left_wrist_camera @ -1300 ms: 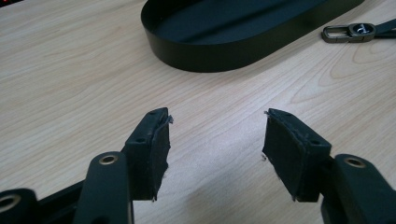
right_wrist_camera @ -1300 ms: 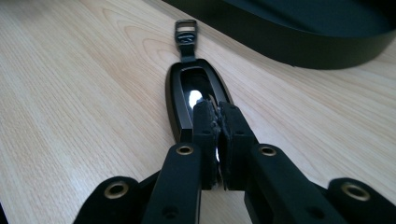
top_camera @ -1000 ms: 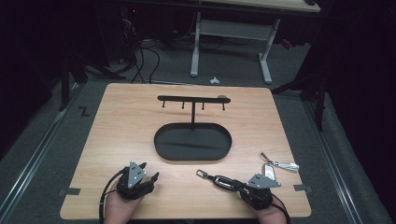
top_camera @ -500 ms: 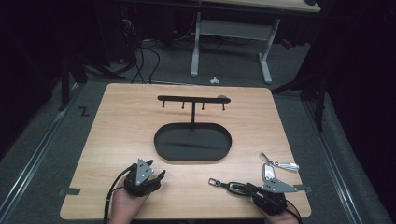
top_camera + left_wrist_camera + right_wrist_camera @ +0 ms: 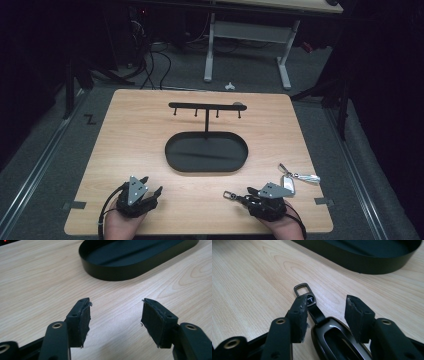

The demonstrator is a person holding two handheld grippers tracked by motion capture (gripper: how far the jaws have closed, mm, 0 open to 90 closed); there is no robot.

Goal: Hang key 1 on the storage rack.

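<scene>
My right fingers (image 5: pixel 325 315) have just been opening off the dark key fob (image 5: pixel 337 340), leaving it on the desk (image 5: pixel 150 125) near the oval tray (image 5: pixel 206 152); my left fingers (image 5: pixel 115 322) hang wide, empty.

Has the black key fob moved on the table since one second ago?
Yes. The key fob slid toward the person's edge and to the right, away from the black tray.

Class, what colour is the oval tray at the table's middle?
Black, matt all over; the oval tray shows best in the high view.
</scene>
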